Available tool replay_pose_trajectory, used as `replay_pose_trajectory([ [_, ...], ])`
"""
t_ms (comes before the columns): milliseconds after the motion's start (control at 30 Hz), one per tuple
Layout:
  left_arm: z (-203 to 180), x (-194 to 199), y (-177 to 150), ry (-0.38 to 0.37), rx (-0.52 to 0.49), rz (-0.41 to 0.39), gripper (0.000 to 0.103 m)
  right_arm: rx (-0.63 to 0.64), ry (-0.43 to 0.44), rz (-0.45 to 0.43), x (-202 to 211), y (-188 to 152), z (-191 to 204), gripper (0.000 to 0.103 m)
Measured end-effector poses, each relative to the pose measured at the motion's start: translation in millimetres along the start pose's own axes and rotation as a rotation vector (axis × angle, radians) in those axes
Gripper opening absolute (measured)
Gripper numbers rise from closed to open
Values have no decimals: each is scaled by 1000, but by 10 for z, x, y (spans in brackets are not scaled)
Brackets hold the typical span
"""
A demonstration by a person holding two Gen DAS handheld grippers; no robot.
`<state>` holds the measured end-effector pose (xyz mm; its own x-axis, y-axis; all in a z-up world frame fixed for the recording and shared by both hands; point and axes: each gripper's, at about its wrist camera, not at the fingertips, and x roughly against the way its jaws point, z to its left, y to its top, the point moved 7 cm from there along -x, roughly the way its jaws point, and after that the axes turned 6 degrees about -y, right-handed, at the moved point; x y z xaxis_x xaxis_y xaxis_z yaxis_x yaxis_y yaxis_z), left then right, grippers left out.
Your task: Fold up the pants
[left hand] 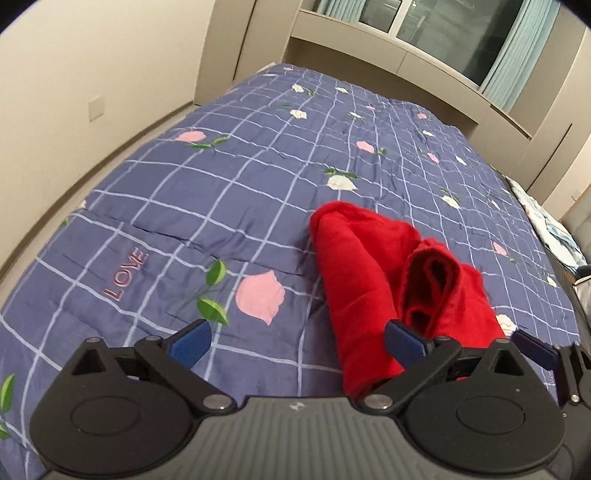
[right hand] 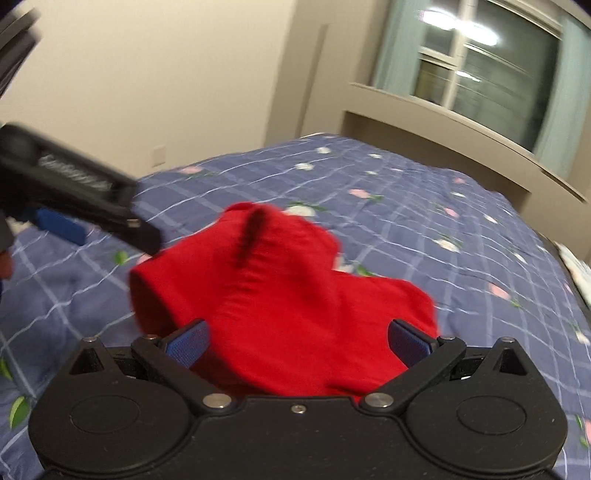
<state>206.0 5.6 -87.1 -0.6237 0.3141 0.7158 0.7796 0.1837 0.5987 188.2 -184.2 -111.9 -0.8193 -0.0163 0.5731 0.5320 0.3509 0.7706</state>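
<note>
looking down my left gripper (left hand: pixel 297 341), i see its blue fingers (left hand: pixel 190 343) spread wide with nothing pinched between them; under the gap lies only bedspread, and the right-hand finger sits against the near edge of the red pants (left hand: pixel 369 273). the pants are a bunched, partly folded heap on the bed (left hand: pixel 184 192), lying from about 5 o'clock up toward 12 o'clock of that view's centre, with a rolled, open fold gaping at roughly 4 o'clock. at the far 4 o'clock edge of this view a dark blue pad of the other tool pokes in, just beside the heap.

through the right wrist camera, my right gripper (right hand: pixel 297 341) also stands wide, its blue fingers (right hand: pixel 186 345) on either side of the near part of the pants (right hand: pixel 280 291), which spills into the gap; i see no pad pressing on the cloth, though the picture is blurred. the left gripper (right hand: pixel 62 221) shows at 9 o'clock, just beside the heap's left corner.

farther out, the purple checked bedspread carries pink and white flower prints and the stitched word "love" (left hand: pixel 125 275) at 8 o'clock. beyond the bed, at 1 o'clock, a window (left hand: pixel 436 29) with pale teal curtains (left hand: pixel 509 70).
</note>
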Motion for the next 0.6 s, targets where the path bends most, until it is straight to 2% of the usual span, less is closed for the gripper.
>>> replay_pose_trajectory([
  [100, -25, -6, -45, -11, -8, 1, 102, 28, -10, -8, 0, 31, 38, 102],
  [233, -65, -11, -49, -25, -15, 1, 102, 22, -50, 12, -57, 10, -121, 102],
  [600, -129, -40, -99, -12, -54, 22, 102, -181, -306, 58, -187, -175, -1281, 103],
])
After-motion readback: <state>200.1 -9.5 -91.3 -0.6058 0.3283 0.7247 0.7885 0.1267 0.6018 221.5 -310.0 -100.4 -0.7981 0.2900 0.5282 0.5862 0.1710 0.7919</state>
